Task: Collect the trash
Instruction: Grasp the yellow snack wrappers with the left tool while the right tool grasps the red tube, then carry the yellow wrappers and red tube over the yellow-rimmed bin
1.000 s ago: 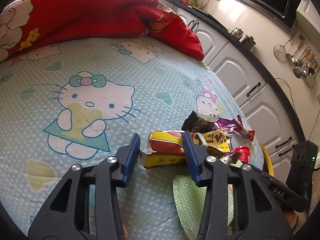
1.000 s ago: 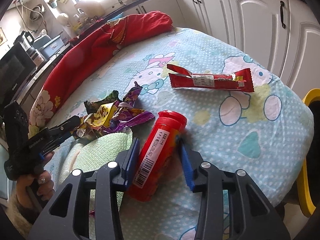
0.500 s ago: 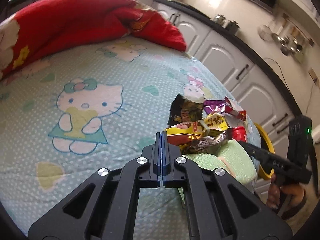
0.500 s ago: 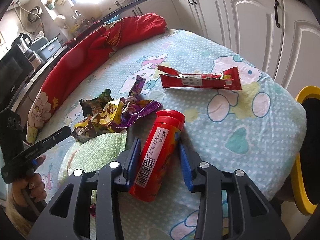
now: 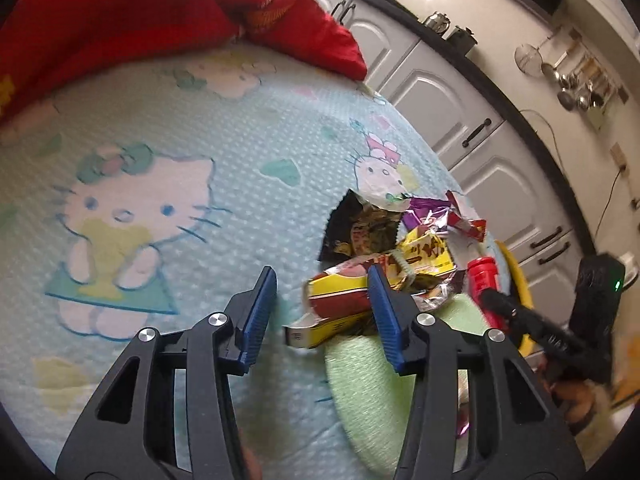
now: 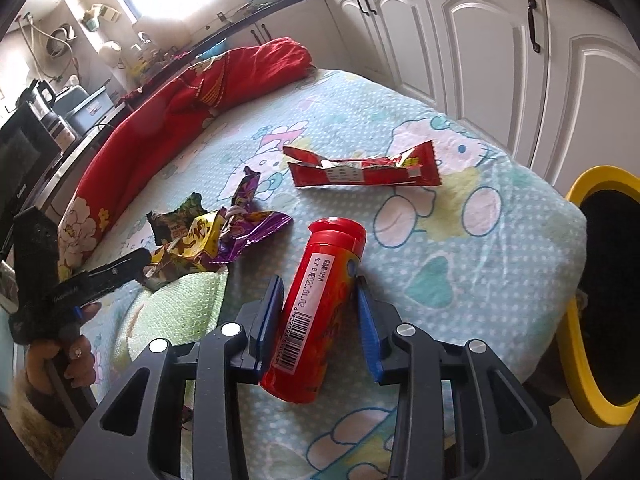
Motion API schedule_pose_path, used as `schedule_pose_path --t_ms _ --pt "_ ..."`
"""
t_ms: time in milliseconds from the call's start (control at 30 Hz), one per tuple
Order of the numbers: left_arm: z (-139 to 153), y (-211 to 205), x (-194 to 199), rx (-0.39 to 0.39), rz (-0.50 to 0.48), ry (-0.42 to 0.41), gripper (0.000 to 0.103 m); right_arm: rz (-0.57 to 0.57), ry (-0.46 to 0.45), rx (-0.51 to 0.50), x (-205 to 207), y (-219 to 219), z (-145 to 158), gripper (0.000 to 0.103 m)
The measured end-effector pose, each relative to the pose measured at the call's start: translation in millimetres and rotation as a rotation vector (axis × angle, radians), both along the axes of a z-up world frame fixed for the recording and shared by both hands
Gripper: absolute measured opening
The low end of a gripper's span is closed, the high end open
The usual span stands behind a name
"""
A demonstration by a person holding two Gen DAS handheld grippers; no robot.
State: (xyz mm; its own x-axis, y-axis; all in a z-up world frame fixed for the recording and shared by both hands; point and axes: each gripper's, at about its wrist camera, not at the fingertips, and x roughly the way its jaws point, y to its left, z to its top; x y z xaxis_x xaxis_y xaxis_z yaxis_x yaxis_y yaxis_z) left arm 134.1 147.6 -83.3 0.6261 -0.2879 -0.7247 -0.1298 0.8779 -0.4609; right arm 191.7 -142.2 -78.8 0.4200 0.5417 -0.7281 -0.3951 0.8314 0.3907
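Note:
My right gripper (image 6: 318, 292) is shut on a red tube container (image 6: 320, 308), held just above the Hello Kitty cloth. My left gripper (image 5: 322, 280) is open, its right finger against a red-and-yellow carton (image 5: 340, 304); it also shows at the left of the right wrist view (image 6: 132, 262). A heap of crumpled wrappers (image 5: 400, 236) lies behind the carton, purple and yellow in the right wrist view (image 6: 216, 236). A long red wrapper (image 6: 364, 170) lies farther off. The red tube also shows in the left wrist view (image 5: 482, 280).
A yellow-rimmed bin (image 6: 600, 292) stands off the cloth's right edge. A red quilt (image 5: 160, 12) lies along the far side. A green towel (image 5: 372, 380) lies near the wrappers. White cabinets (image 6: 500, 52) stand behind.
My left gripper was open, shut half a second ago, and is open again beside the carton. My right gripper has closed in on the red tube and lifted it slightly.

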Motion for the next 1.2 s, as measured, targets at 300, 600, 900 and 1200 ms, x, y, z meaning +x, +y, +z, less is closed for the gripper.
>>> schedule_pose_path --t_ms 300,600,900,1200 --pt "6 -23 -7 0.074 -0.072 -0.029 0.023 -0.013 0.010 0.006 1 -6 -4 0.034" --pt "23 -38 -19 0.121 -0.127 -0.087 0.015 -0.007 -0.026 0.009 -4 -8 6 0.032" --pt "50 -58 -21 0.176 -0.156 -0.145 0.009 -0.001 -0.079 0.021 -8 -10 24 0.032" --pt "79 -80 -21 0.194 -0.178 -0.207 0.008 -0.010 -0.124 0.036 -11 -22 44 0.031"
